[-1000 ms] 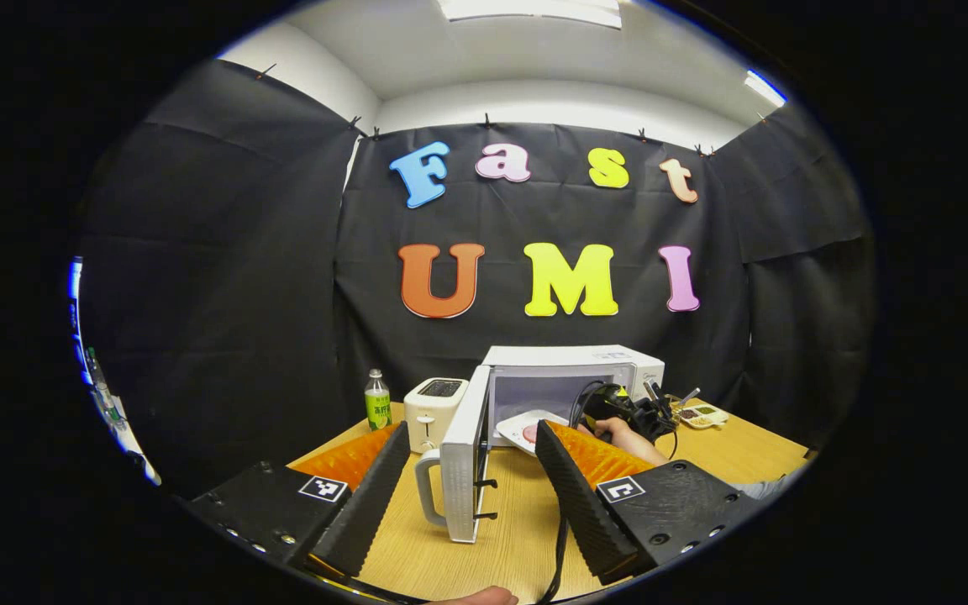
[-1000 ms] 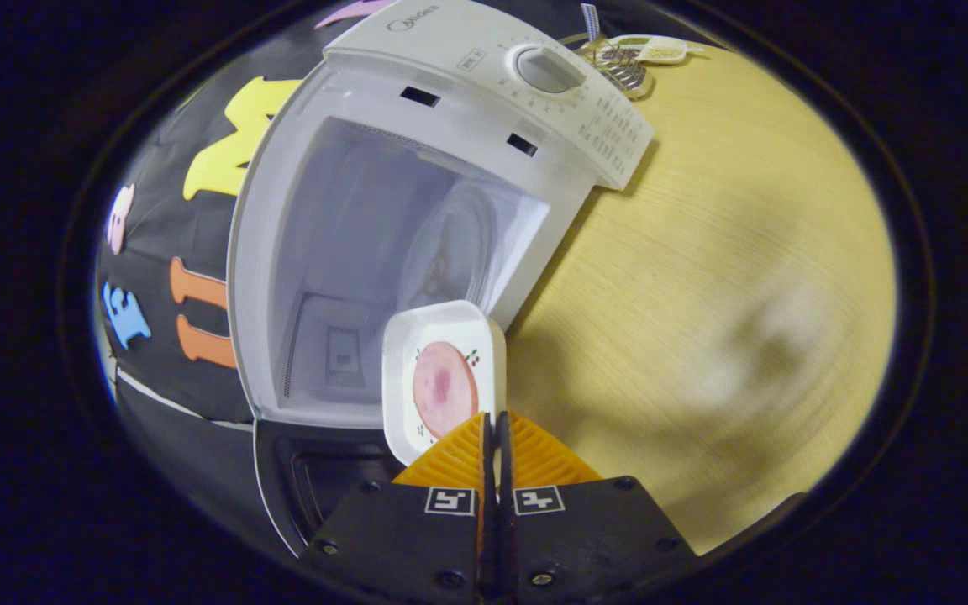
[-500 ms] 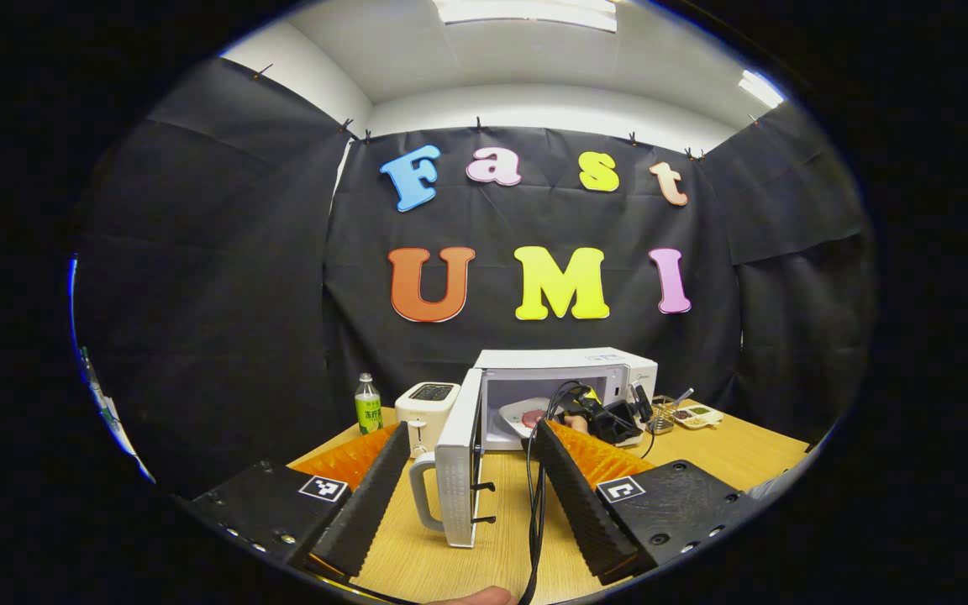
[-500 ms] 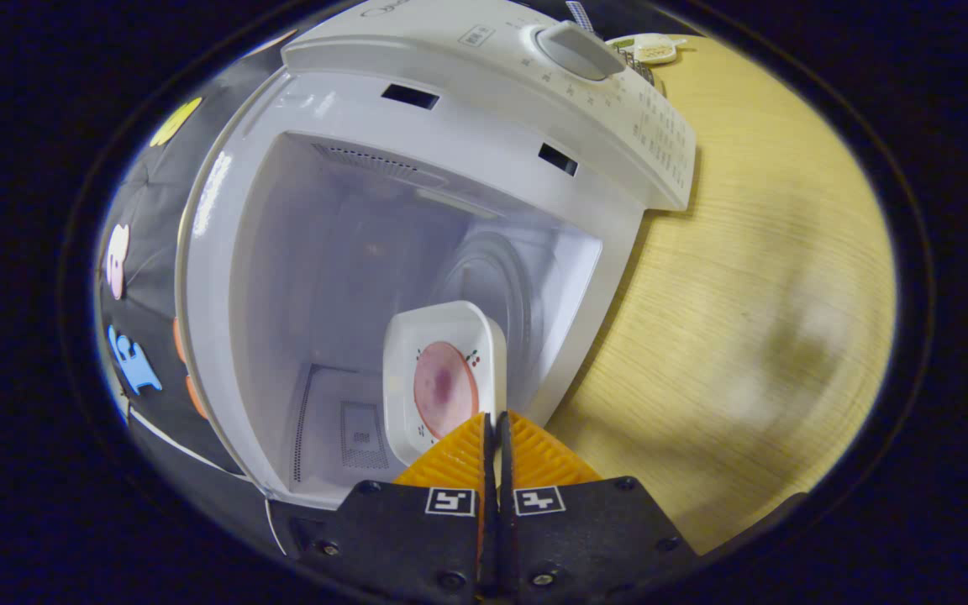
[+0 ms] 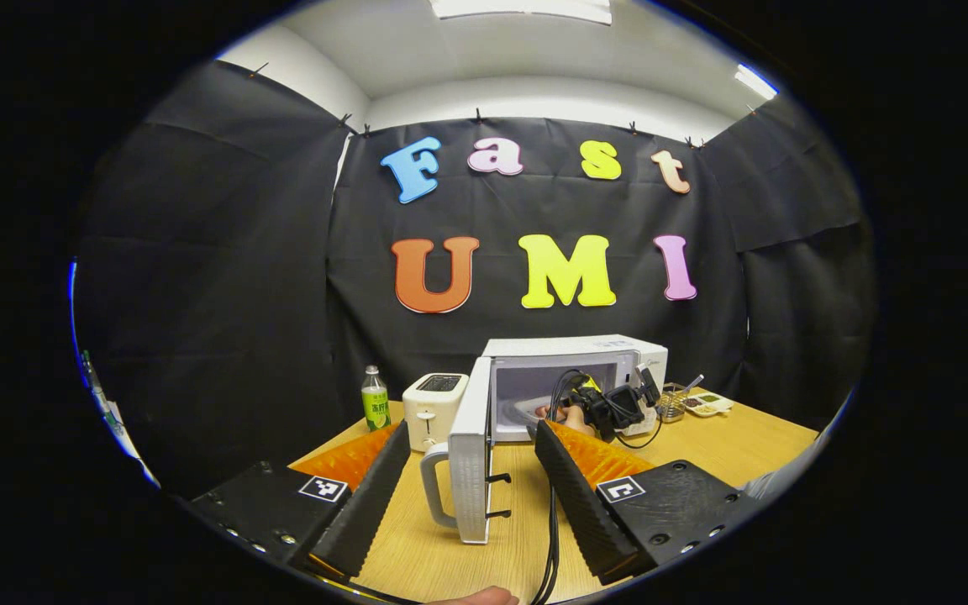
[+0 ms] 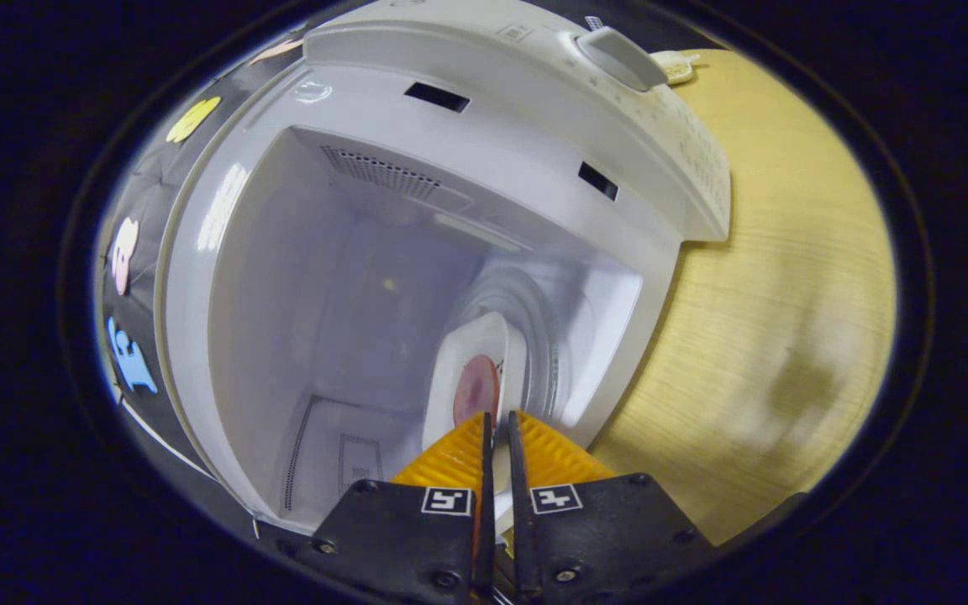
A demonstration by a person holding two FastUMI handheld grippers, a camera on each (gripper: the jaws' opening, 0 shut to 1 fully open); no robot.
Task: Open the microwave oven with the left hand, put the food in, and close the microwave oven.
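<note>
Sitting on the wooden worktop (image 5: pixel 728 441), the white box-shaped microwave oven (image 6: pixel 484 151) gapes open, door (image 5: pixel 471 454) swung to 9 o'clock. Pinching the white square plate of pink food (image 6: pixel 476 382), the right hand-held gripper (image 6: pixel 497 428) should lower it level onto the turntable before releasing. Left hand-held gripper (image 5: pixel 467 487) is spread. A white toaster (image 5: pixel 434 407) and green bottle (image 5: pixel 376 399) stand clear.

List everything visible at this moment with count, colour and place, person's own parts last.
microwave: one, white, back of the table, door swung open.
plate: one, white, with a pink slice of food, inside the microwave cavity.
toaster: one, white, left of the microwave.
bottle: one, green label, left of the toaster.
small dish: one, pale, right of the microwave.
table: one, light wood.
right tool: one, nearly shut on the plate's edge.
left tool: one, open, facing the door.
hand: one, at the microwave opening.
</note>
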